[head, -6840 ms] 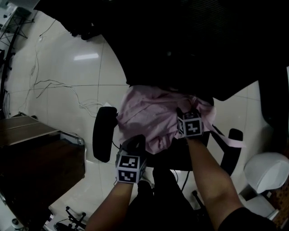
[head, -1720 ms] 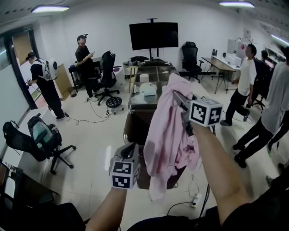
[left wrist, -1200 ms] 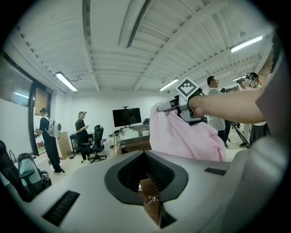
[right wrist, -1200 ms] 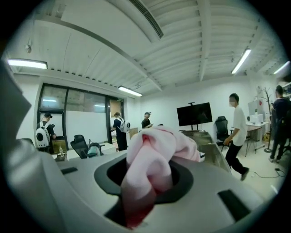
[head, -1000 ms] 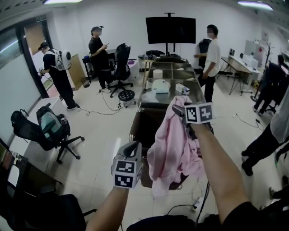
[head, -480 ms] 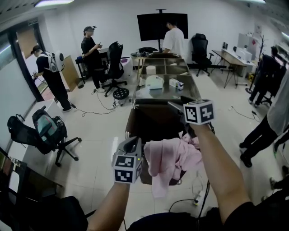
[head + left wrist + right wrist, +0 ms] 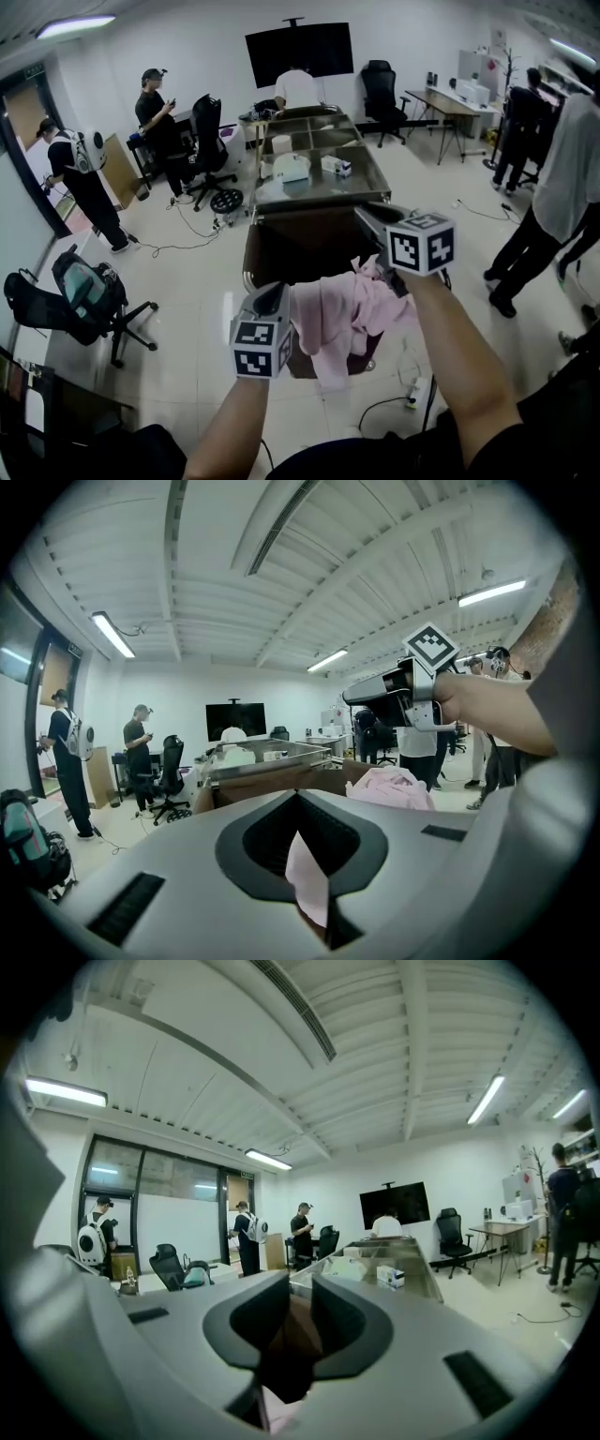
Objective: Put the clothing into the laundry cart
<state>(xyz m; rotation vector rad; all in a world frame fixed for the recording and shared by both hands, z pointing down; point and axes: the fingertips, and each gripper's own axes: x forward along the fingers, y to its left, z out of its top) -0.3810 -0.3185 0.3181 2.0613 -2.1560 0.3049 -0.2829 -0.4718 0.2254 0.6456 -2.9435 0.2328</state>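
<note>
The pink clothing (image 7: 345,311) lies draped over the near rim of the brown laundry cart (image 7: 302,242), and part of it hangs down outside. My left gripper (image 7: 272,297) is at the cloth's left edge, shut on a pink fold (image 7: 307,881) that shows between its jaws. My right gripper (image 7: 371,217) is held above the cart and over the heap. Its jaws are closing with a narrow gap, and nothing is pressed between the tips (image 7: 298,1288). A scrap of pink (image 7: 274,1412) shows low at their base. In the left gripper view the right gripper (image 7: 361,694) hovers over the pink heap (image 7: 398,787).
A steel table (image 7: 364,178) with white boxes stands right behind the cart. An office chair with a backpack (image 7: 82,286) is at the left. People stand at the far left (image 7: 157,117) and the right (image 7: 562,178). Cables and a power strip (image 7: 417,392) lie on the floor.
The pink clothing hung high from my right gripper; it was let go and has dropped onto the cart's rim. My left gripper stays at the cloth's left edge.
</note>
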